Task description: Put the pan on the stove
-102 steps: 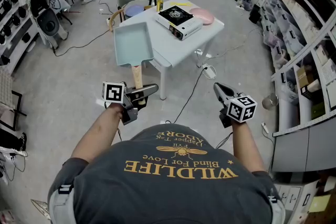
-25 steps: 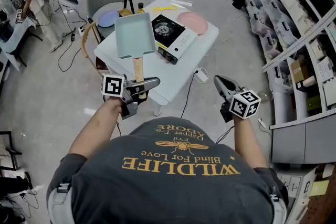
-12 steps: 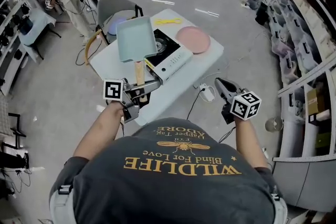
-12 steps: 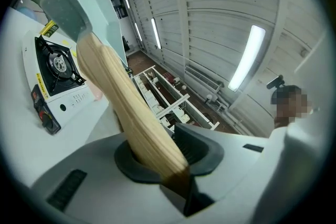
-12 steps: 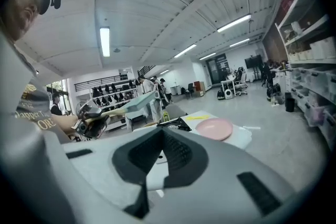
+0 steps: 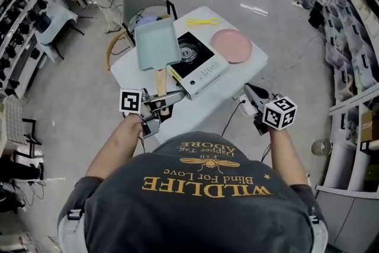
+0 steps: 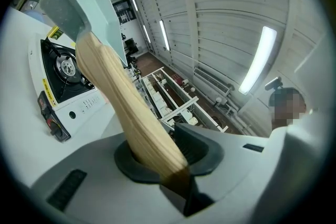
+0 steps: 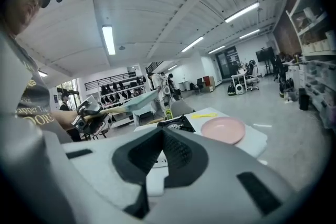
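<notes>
- Our left gripper pinches the wooden handle of the pale-blue rectangular pan, held aloft at ten o'clock of the white portable gas stove.
- Our right gripper, jaws pressed together and empty, sits at the stove's four o'clock.

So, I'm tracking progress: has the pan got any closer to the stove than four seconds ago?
Yes. The pan, held by the left gripper, now overlaps the left edge of the stove; earlier it hung well left of it.
</notes>
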Available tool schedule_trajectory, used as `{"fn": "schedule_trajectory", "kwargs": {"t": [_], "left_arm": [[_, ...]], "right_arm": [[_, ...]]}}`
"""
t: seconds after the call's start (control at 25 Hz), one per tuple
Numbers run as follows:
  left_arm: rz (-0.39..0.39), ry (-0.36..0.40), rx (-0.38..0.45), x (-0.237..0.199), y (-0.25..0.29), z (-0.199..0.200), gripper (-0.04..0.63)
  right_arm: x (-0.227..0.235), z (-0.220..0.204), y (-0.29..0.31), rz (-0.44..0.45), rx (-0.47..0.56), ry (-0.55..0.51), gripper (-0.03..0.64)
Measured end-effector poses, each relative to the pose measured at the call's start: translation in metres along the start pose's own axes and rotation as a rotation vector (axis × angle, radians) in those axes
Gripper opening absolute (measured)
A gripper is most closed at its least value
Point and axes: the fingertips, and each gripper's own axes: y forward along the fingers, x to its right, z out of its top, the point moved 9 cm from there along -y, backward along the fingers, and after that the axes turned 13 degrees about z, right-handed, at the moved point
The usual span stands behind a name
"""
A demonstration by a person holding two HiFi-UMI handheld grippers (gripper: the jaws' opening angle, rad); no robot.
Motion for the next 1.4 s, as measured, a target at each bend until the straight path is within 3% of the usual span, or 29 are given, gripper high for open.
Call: {"fn": "schedule_trajectory", "kwargs": {"t": [0.36,0.72,1.12,1.4], "left_arm": [[-0.026,0.091,-0.206,-0.059,-0.038,0.049,0.089],[-0.013,0.028,-0.425,-0.117,-0.034,0.047,0.095],[-0.057,0.118,-0.565,-0.148,-0.012,0.072,0.092],[-0.067,0.135,-0.634,-0.171,-0.002,0.081,0.094]], "right_arm": [[-0.017,0.007,0.066,-0.09,0.007,0.067,0.0],[-0.004,0.001,0.086,-0.099,-0.027,0.09,0.0],[0.031,-0.005,0.1,-0.133,-0.029,0.088,0.0],[0.048,0.001,0.111,-0.151,-0.026,0.07,0.0]]}}
